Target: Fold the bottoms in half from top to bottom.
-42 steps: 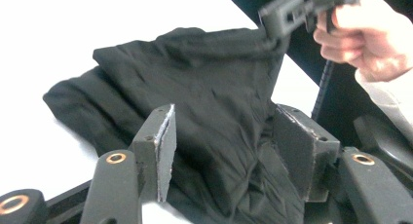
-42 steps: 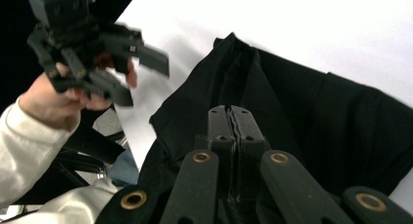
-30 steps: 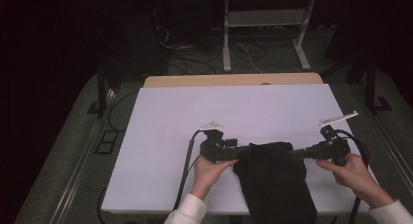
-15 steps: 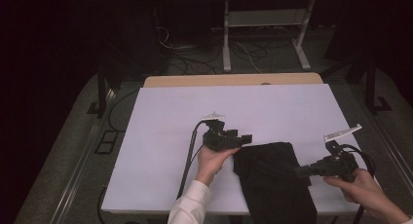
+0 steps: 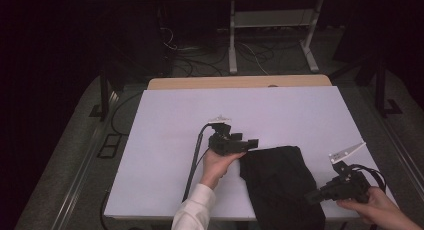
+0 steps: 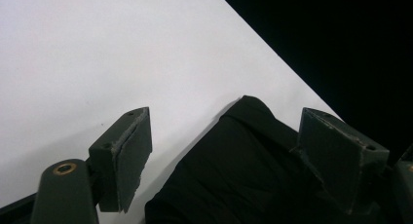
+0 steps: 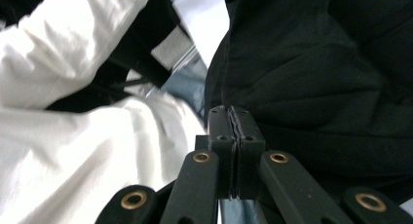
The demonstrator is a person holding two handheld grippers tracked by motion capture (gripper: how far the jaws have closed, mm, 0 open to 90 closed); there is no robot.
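Left gripper [image 5: 252,142] has just been opening, jaws clear of the dark folded cloth garment [image 5: 280,182] on the white table sheet [image 5: 165,130]. Right gripper [image 7: 233,118] is closed at the garment's near edge; whether it pinches fabric, I can't tell. Best re-grip a far corner before pulling.

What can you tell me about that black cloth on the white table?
The black folded cloth looks like soft, matte fabric, a garment perhaps, though which kind is unclear. It lies flat in a long, rumpled shape near the front edge of the white table, its lower end hanging off that edge. The left hand-held gripper has just been opening its jaws; they stand apart over the cloth's top corner without pressing it. The right hand-held gripper is shut at the cloth's right edge; whether it pinches fabric is unclear.
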